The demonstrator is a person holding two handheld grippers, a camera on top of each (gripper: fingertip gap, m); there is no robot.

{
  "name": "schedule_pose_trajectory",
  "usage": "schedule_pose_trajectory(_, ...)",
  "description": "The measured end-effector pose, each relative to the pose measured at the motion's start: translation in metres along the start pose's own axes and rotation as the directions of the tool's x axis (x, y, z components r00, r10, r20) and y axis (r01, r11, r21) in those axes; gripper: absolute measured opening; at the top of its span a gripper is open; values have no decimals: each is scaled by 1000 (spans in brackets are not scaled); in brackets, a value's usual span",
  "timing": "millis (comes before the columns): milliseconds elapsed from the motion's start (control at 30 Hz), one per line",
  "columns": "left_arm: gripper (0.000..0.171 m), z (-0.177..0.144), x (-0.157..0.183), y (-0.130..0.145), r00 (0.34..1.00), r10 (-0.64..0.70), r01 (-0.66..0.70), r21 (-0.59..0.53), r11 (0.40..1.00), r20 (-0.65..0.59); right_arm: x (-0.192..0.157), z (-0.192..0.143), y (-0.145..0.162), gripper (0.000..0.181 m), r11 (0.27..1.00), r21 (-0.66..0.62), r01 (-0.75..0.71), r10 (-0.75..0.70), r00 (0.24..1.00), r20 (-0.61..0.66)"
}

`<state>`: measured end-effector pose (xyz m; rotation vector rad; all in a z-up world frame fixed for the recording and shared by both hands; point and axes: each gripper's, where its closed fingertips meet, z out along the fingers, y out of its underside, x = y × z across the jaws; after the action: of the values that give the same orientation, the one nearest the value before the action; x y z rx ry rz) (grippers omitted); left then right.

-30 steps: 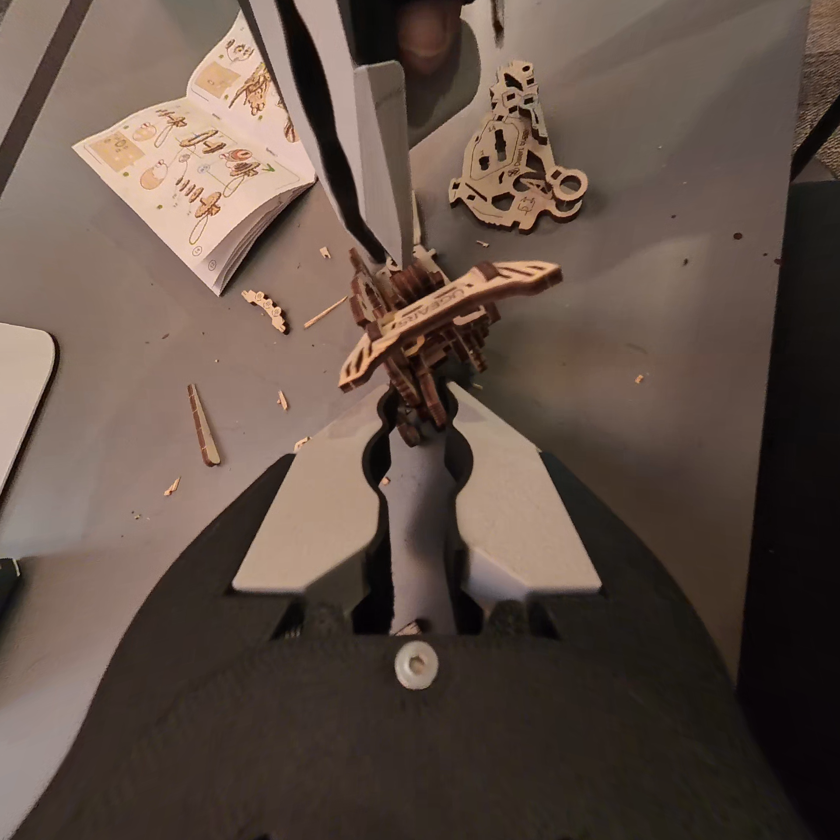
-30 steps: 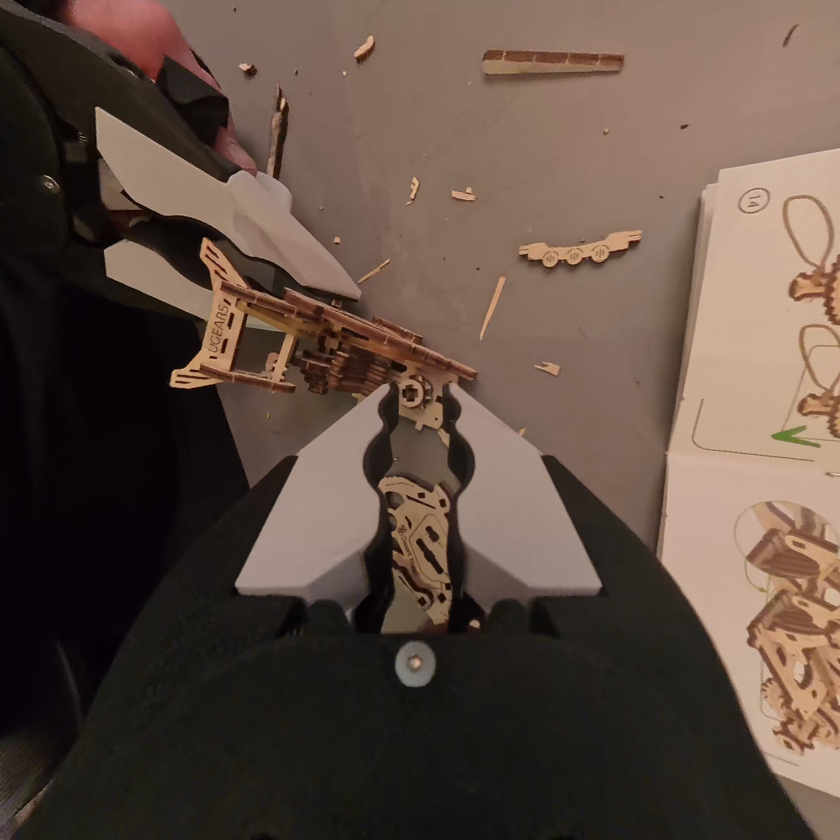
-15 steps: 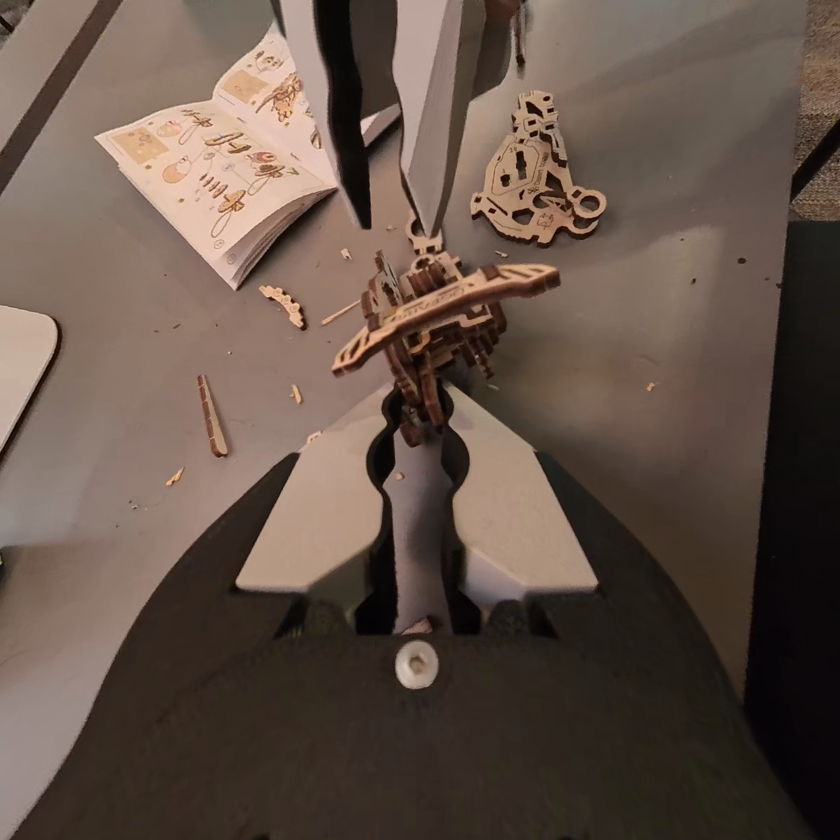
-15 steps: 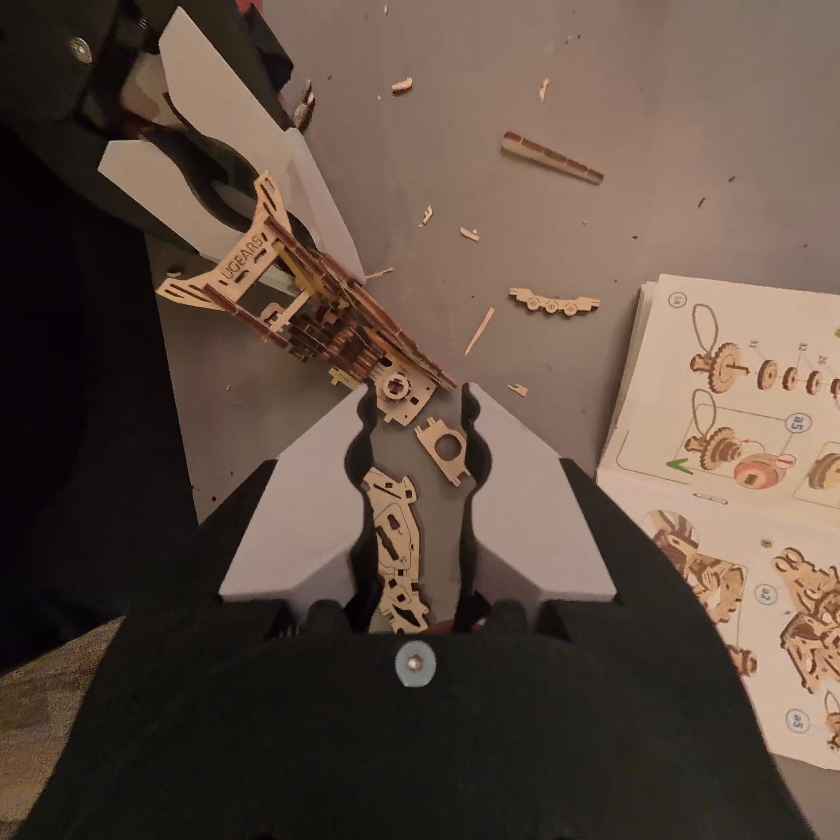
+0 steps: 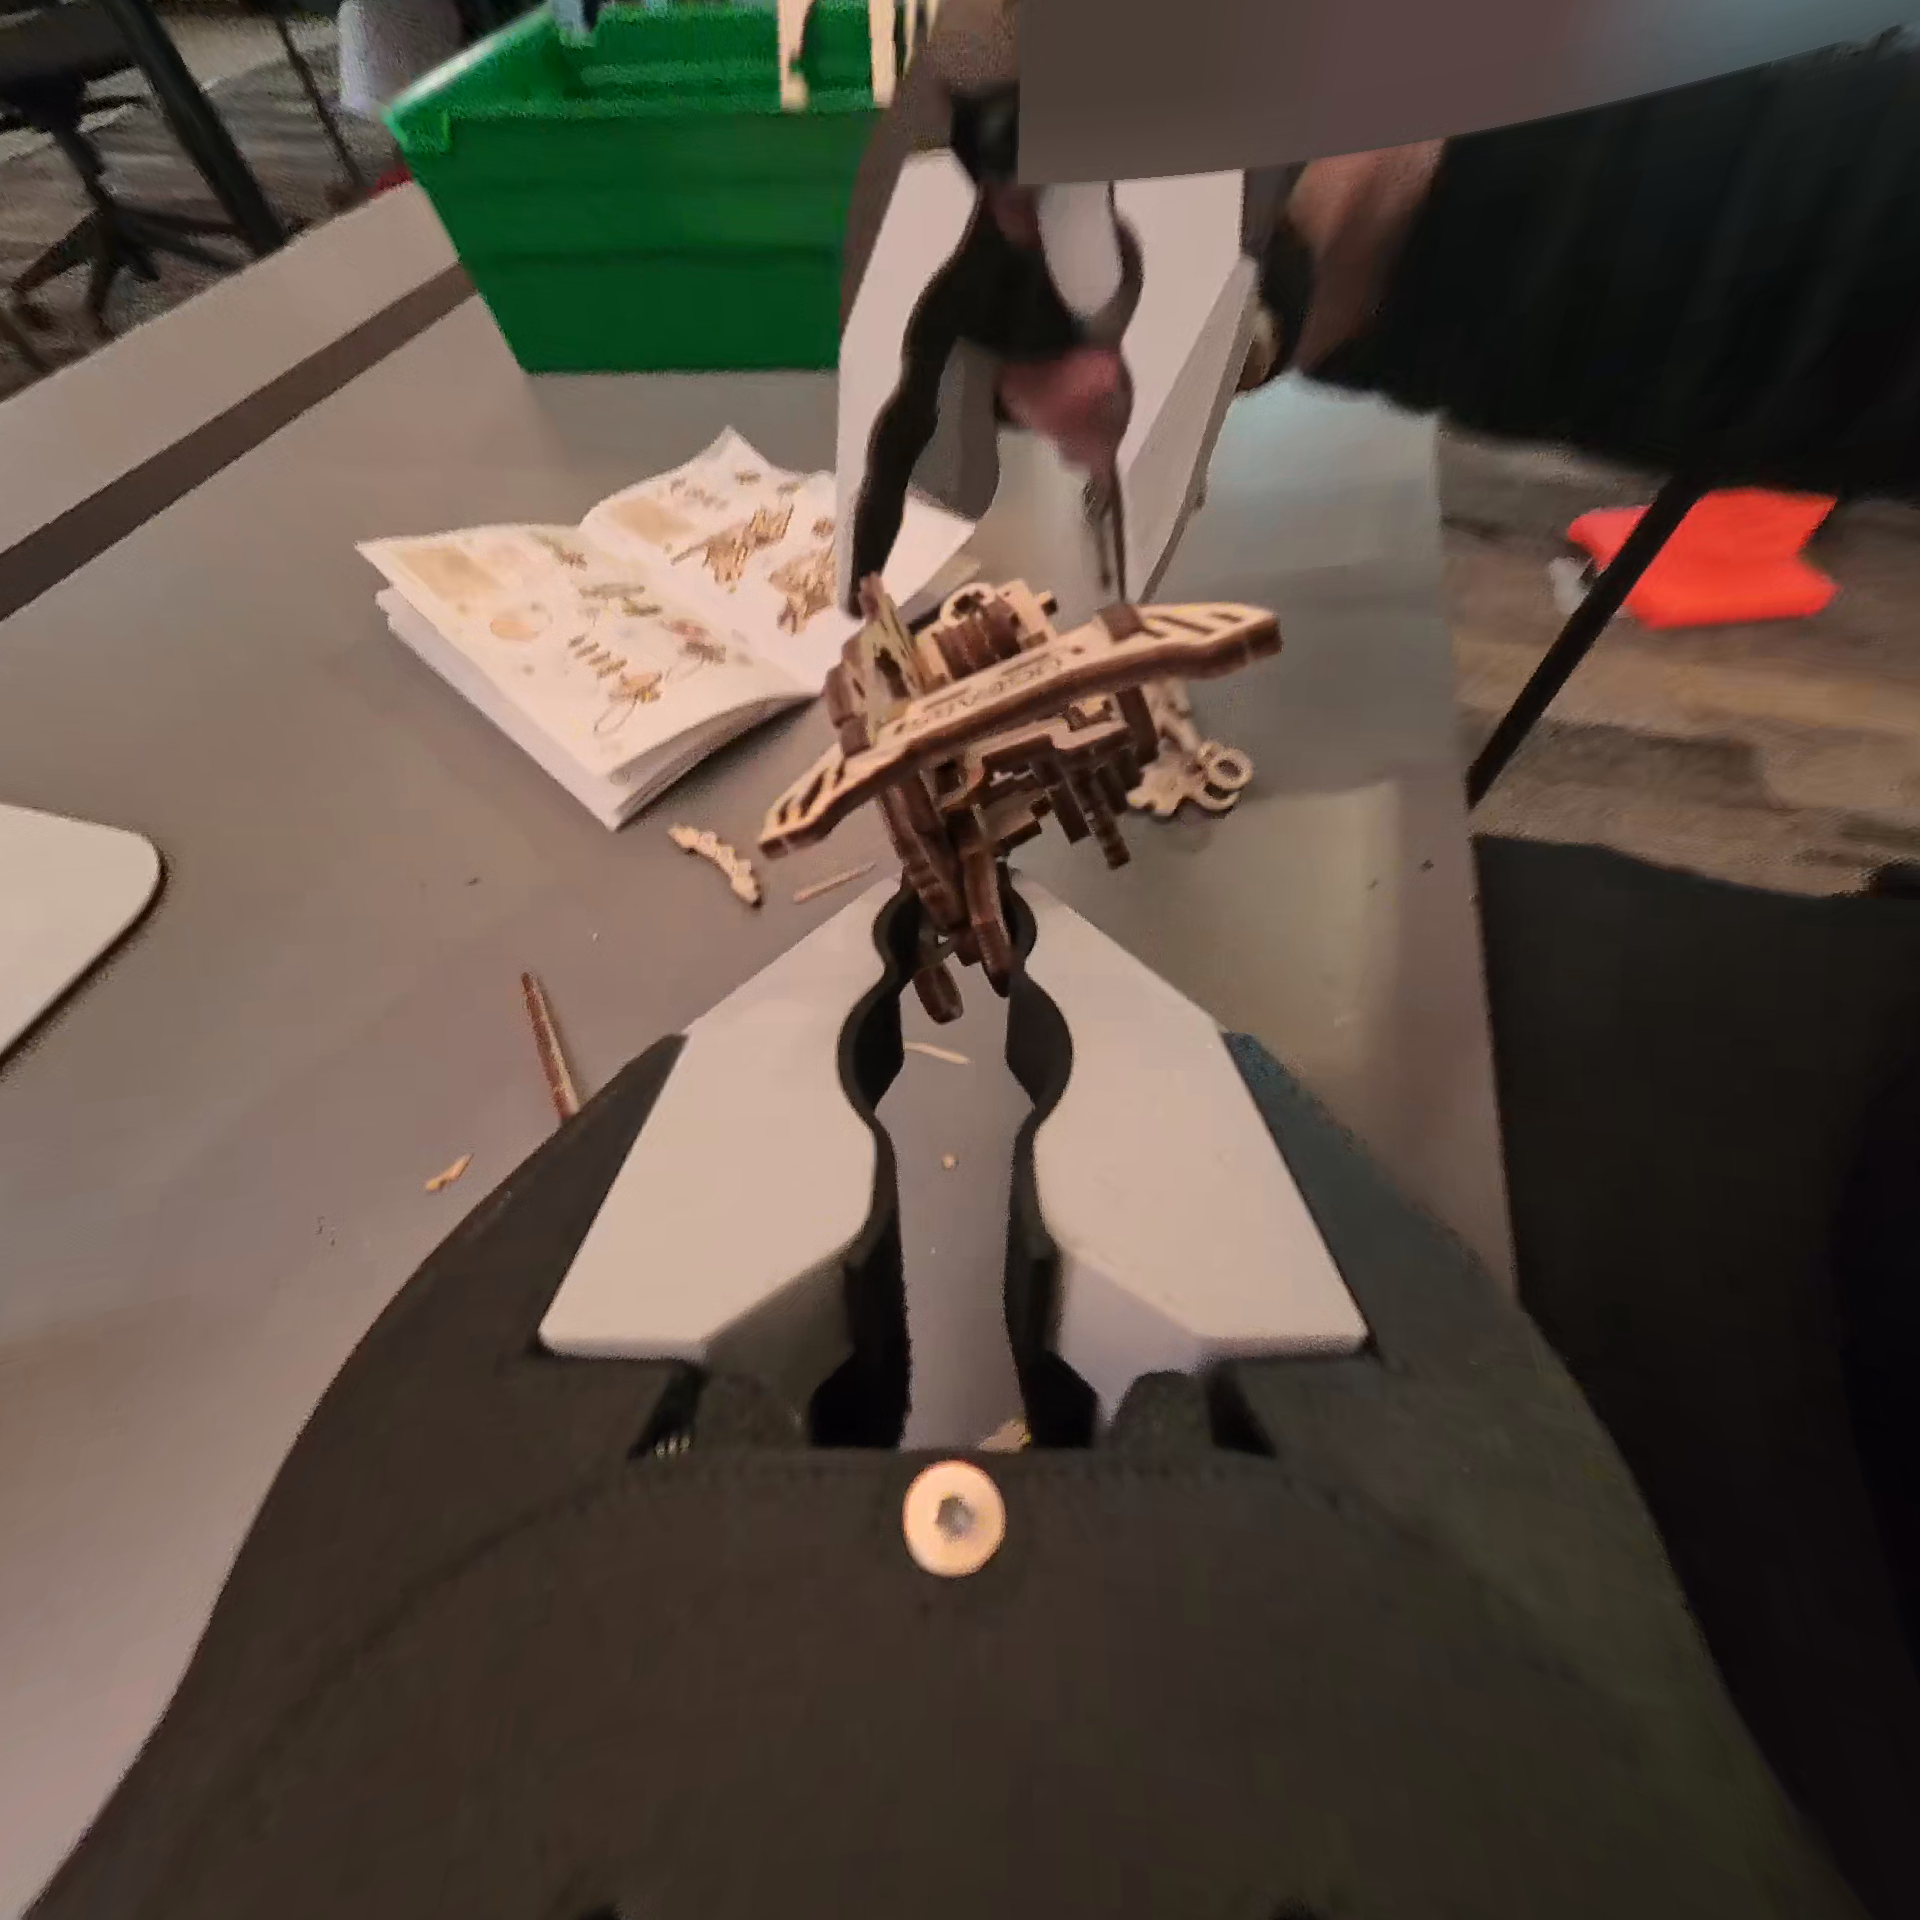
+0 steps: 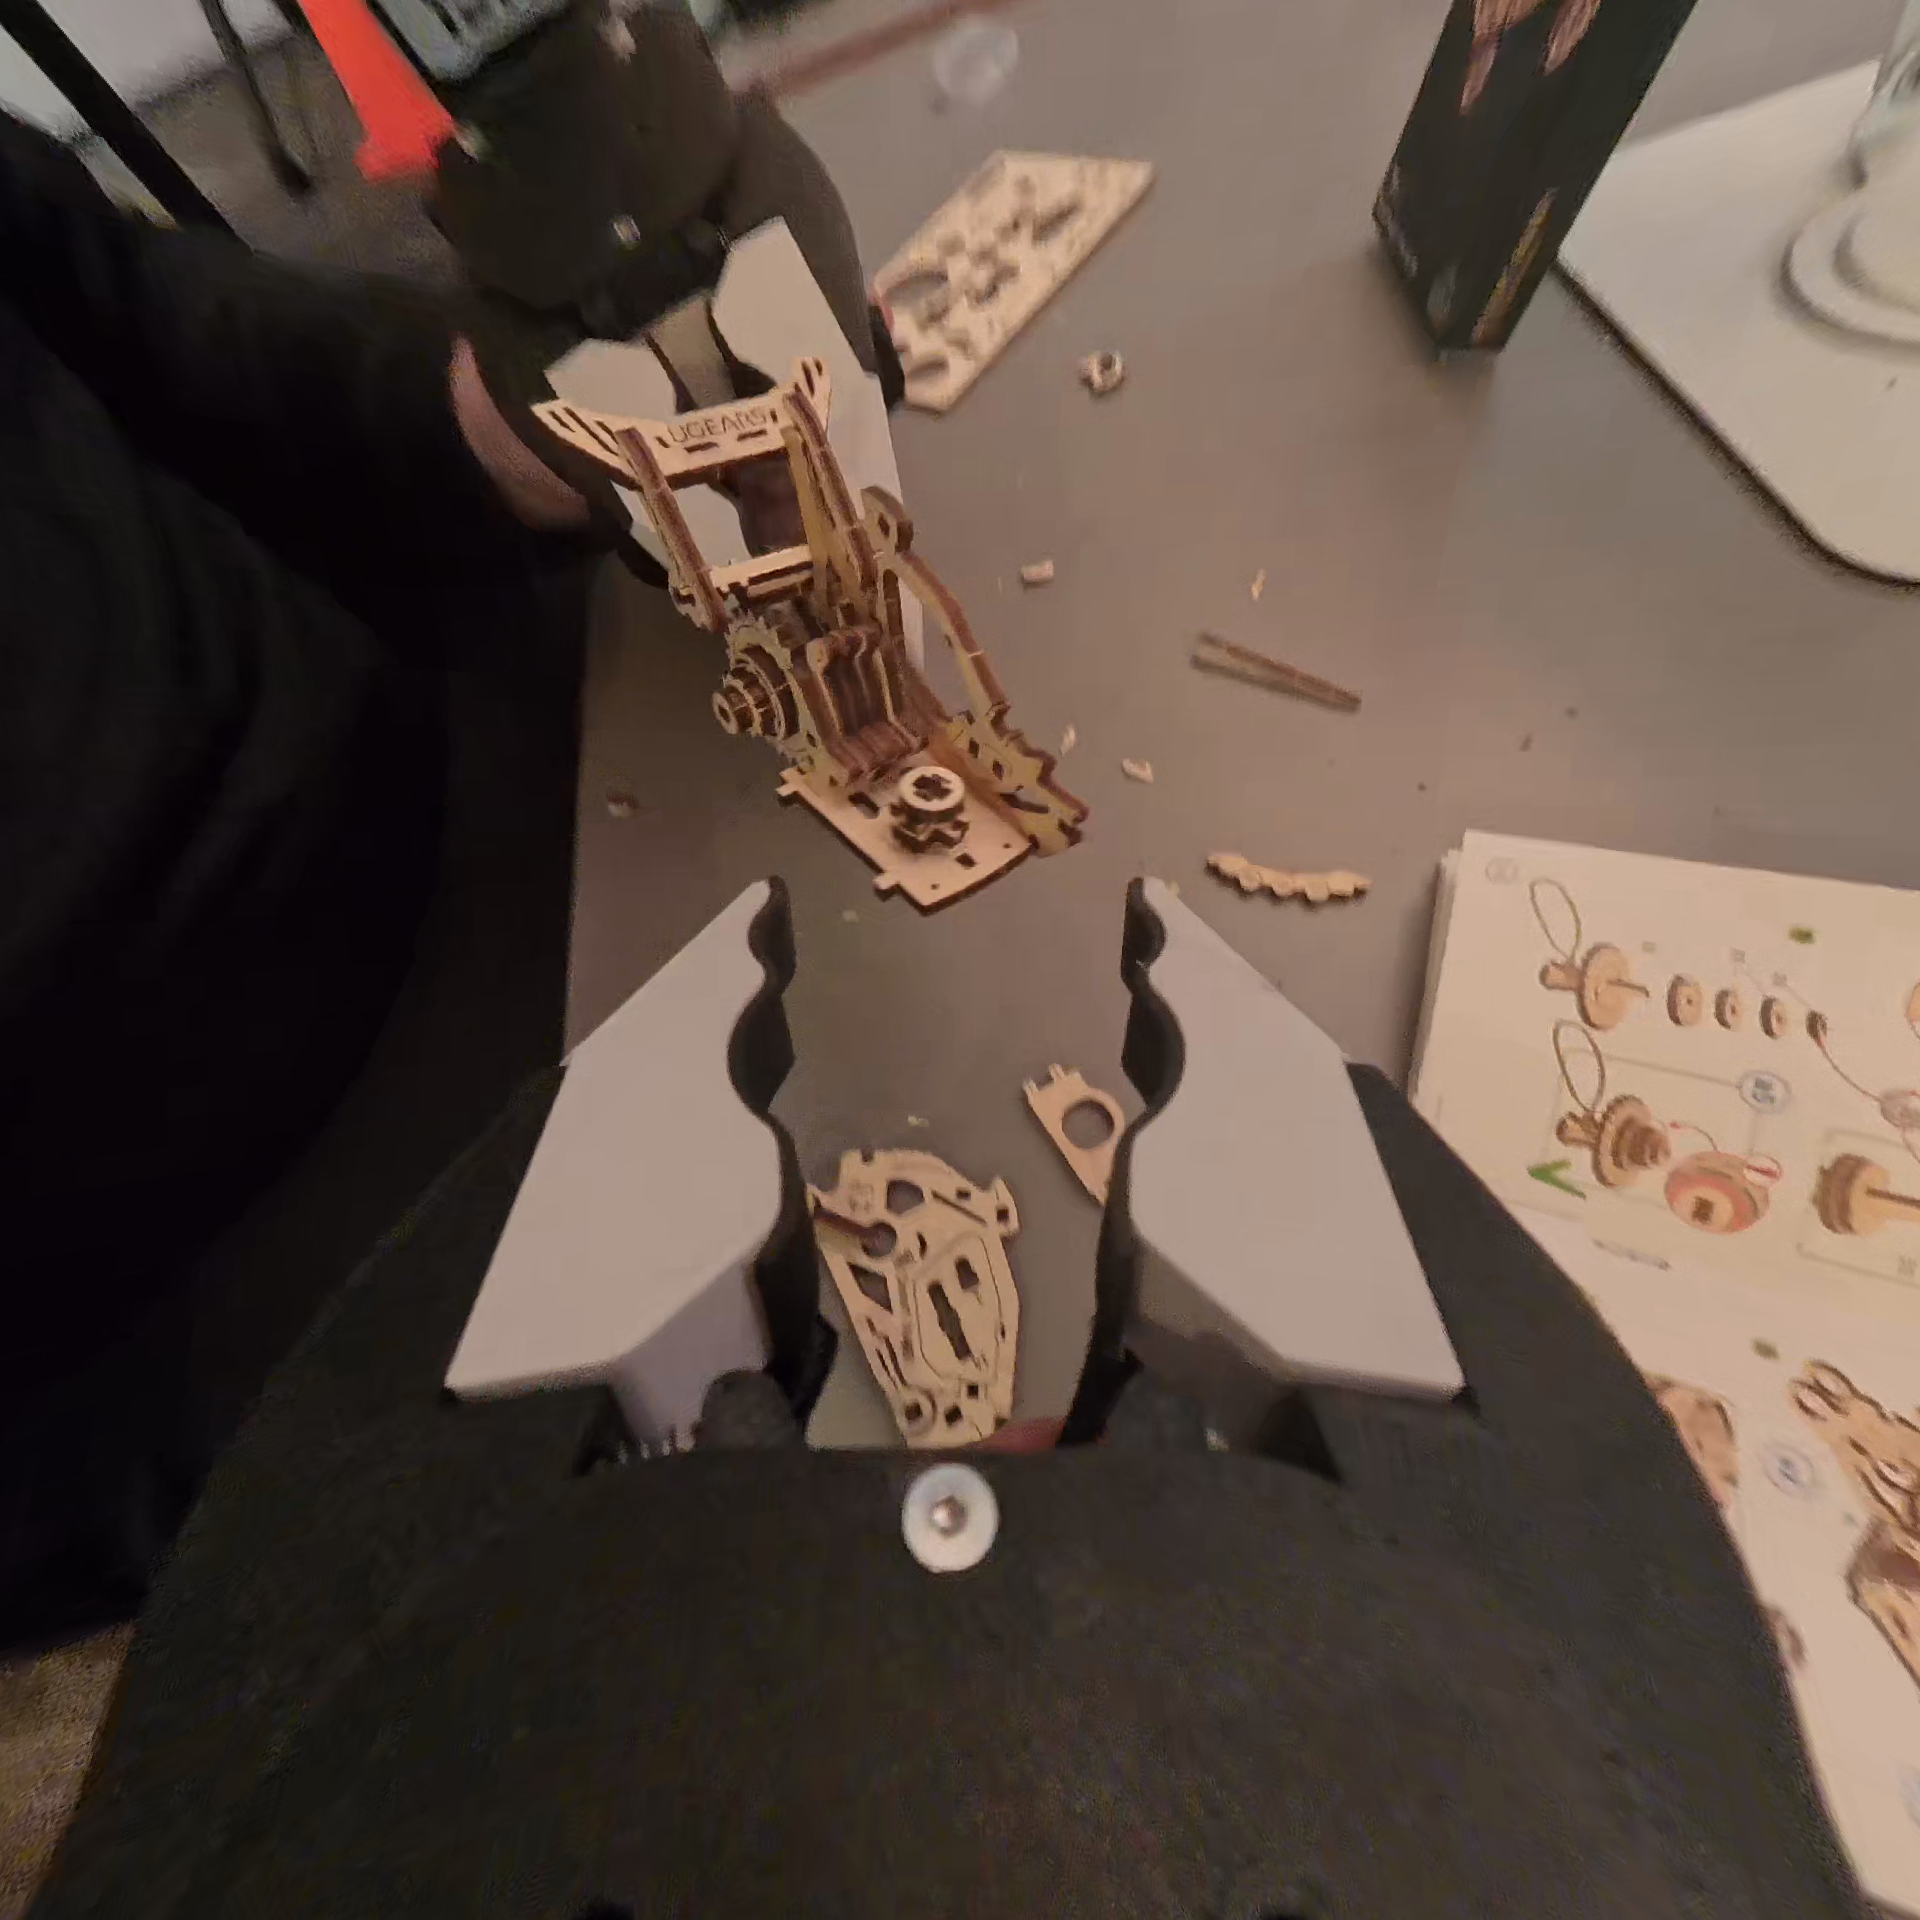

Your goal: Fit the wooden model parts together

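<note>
**Regrasp the small ring piece before mating it**

Left gripper (image 5: pixel 961 940) is pinched on the lower end of the wooden model assembly (image 5: pixel 997 727), holding it in the air above the grey table (image 5: pixel 312 831). Right gripper (image 6: pixel 951 904) is spread wide, nothing between its tips, just short of the assembly's end plate with the small gear hub (image 6: pixel 928 808).

Loose parts lie on the table under the right gripper: a small ring piece (image 6: pixel 1081 1122) beside its right finger, and a larger flat side plate (image 6: pixel 920 1309) between the fingers, nearer the camera.

My read: next step is picking up a loose part, probably the ring piece (can't confirm which the open instruction booklet (image 6: pixel 1662 1143) calls for).

How to do it well:
- Keep the left grip steady, end plate facing the right gripper.
- Come down on the ring piece edge-on; it lies flat and thin, so the tips may skid.
- Grip away from its tabs, leaving the mating end free.
- Line up tab and slot before pushing; thin ply likely snaps if forced crooked.
</note>
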<state>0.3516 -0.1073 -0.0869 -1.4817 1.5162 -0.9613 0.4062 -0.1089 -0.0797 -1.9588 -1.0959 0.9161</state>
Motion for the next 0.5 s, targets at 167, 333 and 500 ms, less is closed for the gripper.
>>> schedule_pose_trajectory(167,11,-14,6,-30,995,-17,27,105,994,-93,-17,3,-33,68,978,196,-67,40,990,138)
schedule_pose_trajectory(333,11,-22,7,-45,988,-51,73,154,985,-146,-37,-5,-55,46,939,327,-108,23,967,253)
schedule_pose_trajectory(500,11,-23,10,-52,990,-27,51,175,983,-136,-40,-13,-65,39,902,391,-180,65,955,290)
